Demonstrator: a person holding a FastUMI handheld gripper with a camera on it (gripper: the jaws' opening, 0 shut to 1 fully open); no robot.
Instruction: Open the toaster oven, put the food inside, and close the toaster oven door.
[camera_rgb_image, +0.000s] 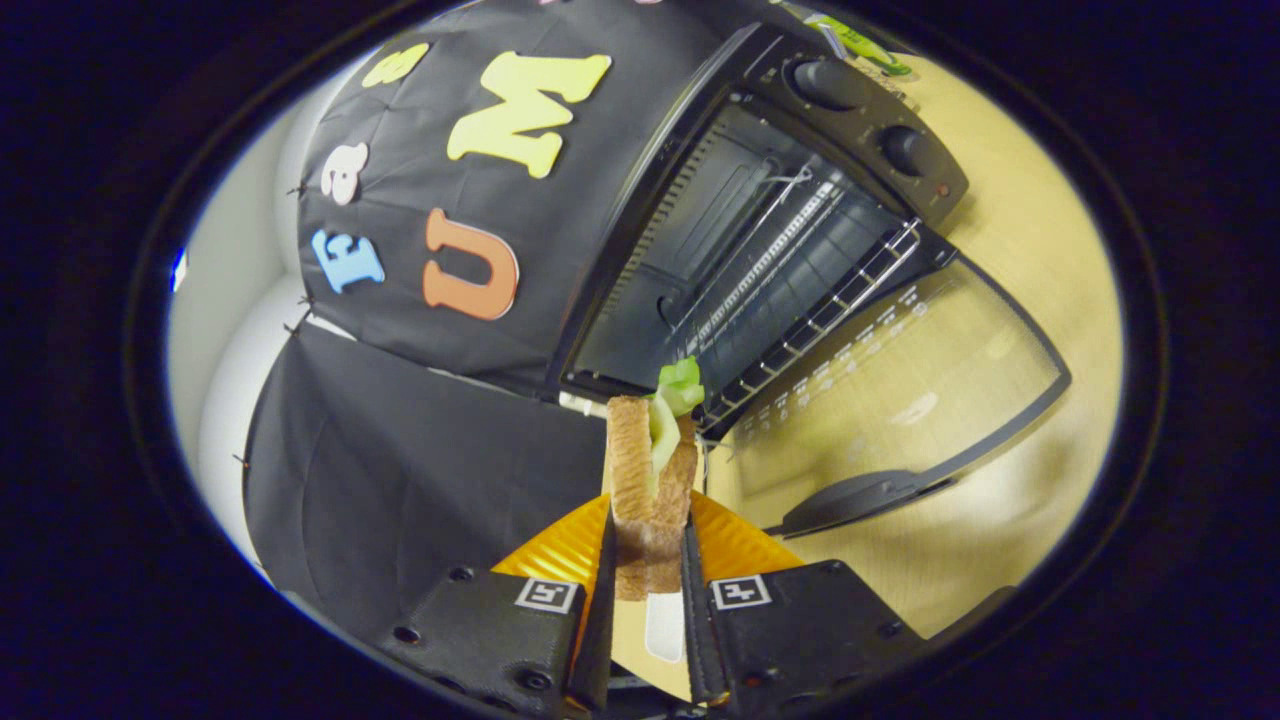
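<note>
1. Toaster oven (800, 190): matt black body, shiny metal wire rack (810, 300), clear glass door (900, 380).
2. Bench (1010, 230): smooth pale wood grain.
3. Sandwich (650, 480): rough, porous toast, pinched between matt black fingers (600, 600).
4. Booth wall (400, 480): matt black cloth.

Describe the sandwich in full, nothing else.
The sandwich is two slices of browned, toast-like bread with pale green lettuce and a light filling between them. It stands on edge between the fingers of the tongs, which press on it from both sides. A green leaf sticks out of its far end, toward the open oven. That end sits just short of the wire rack and beside the lowered glass door. It looks like a toy; I cannot be sure.
</note>
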